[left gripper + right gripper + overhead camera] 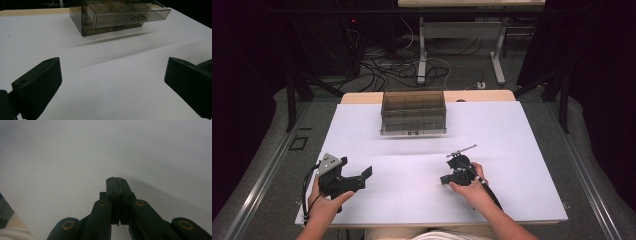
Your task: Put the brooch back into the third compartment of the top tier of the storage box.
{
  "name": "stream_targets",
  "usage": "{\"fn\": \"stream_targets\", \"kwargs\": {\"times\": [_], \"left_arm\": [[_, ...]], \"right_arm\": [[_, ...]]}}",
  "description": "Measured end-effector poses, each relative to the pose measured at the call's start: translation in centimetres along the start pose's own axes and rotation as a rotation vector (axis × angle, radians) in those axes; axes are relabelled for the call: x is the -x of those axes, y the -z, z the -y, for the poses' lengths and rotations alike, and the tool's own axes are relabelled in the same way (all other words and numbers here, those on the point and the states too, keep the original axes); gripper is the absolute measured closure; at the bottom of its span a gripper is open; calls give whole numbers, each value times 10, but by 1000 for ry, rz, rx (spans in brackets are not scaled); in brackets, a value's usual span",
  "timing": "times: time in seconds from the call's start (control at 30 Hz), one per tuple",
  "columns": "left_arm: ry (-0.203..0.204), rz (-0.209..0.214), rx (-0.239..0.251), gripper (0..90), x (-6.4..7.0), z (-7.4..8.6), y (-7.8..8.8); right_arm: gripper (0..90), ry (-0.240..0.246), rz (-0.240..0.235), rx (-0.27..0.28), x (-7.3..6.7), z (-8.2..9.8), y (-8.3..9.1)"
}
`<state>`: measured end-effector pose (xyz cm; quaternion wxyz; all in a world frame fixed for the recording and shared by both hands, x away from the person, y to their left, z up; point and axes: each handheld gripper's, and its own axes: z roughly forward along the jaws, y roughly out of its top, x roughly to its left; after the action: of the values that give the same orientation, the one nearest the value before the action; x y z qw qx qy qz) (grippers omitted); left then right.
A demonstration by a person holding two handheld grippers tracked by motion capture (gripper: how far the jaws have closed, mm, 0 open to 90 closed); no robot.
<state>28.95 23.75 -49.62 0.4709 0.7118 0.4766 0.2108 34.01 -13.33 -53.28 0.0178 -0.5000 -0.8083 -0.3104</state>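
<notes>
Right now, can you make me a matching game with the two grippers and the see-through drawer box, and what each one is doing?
Things:
1. left gripper
2. right gripper
3. smoky clear drawer box
4. white table

States:
A. one drawer pulled out
B. jaws pressed together, holding nothing
C. jaws wide apart
D. bare surface under both grippers

Pairs: 1-C, 2-B, 3-A, 4-D

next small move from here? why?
Probably carry the left gripper forward toward the drawer box: its jaws stand wide open and empty, facing the pulled-out drawer. The right gripper is shut on nothing, pointed at bare table.
</notes>
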Motion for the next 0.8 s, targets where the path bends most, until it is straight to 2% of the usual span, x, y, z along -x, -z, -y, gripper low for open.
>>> {"fn": "stream_targets", "kwargs": {"times": [0.33, 0.53, 0.6, 0.8], "left_arm": [[2, 3, 1, 11, 0, 0, 0], [3, 0, 8, 11, 0, 0, 0], [4, 1, 7, 11, 0, 0, 0], [3, 0, 7, 11, 0, 0, 0]], "right_arm": [[900, 0, -4, 40, 1, 0, 4], [900, -8, -7, 96, 1, 1, 6], [900, -14, 6, 96, 1, 1, 8], [900, -26, 0, 130, 2, 1, 13]]}}
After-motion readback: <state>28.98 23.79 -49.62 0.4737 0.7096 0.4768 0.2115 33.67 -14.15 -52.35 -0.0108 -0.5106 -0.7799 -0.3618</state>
